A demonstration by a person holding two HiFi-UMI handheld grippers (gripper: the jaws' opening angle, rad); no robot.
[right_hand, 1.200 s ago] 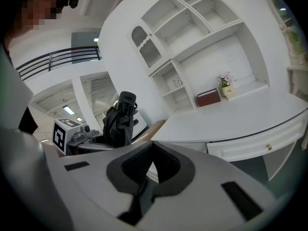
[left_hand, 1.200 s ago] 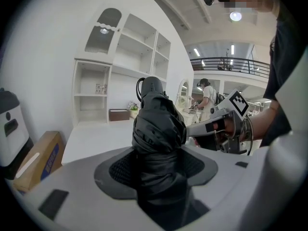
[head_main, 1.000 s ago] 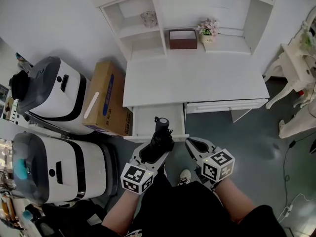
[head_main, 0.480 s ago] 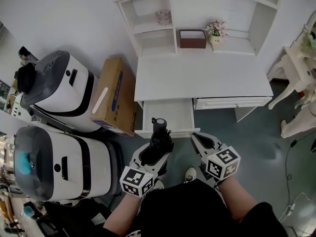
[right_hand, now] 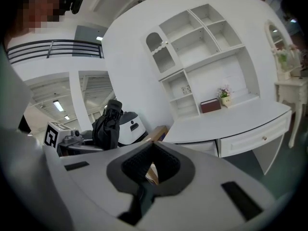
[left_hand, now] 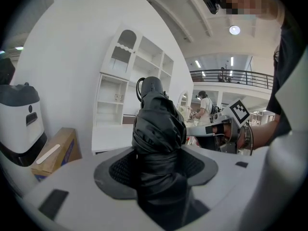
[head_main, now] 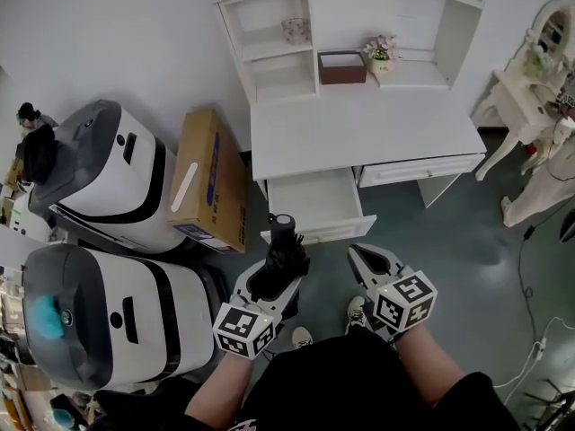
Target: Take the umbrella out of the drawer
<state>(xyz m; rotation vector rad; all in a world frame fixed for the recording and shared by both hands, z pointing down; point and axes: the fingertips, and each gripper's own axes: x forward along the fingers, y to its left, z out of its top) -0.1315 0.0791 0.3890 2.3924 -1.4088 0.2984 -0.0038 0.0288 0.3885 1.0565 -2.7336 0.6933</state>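
Your left hand-held gripper (head_main: 285,264) is clamped on the folded black umbrella (head_main: 286,245), and its own view shows the jaws pressed against both sides of the bunched fabric (left_hand: 156,129), with the rounded handle end standing up past them. Your right hand-held gripper (head_main: 365,259) sits just beside it, jaws only slightly parted around a narrow gap with nothing between them (right_hand: 151,160). Taking the open drawer (head_main: 314,206) as the landmark, the umbrella is out of it, held by the drawer's front left corner over the dark floor (head_main: 449,241), and the drawer's white inside shows bare. Your right hand-held gripper is in front of the drawer's right corner. Directly behind and above the drawer runs the white surface (head_main: 359,128) it belongs to, and to the drawer's right in the same front a second drawer (head_main: 420,169) is closed. Farther behind the drawer, at the back of the surface, white shelves (head_main: 278,57) rise with a brown box (head_main: 341,67) and a small flower pot (head_main: 380,50) in the lower recess. Left of the drawer a cardboard box (head_main: 208,182) lies tilted on its side, and beyond it, farther left, stand two large white machines (head_main: 112,182), one nearer you than the drawer.
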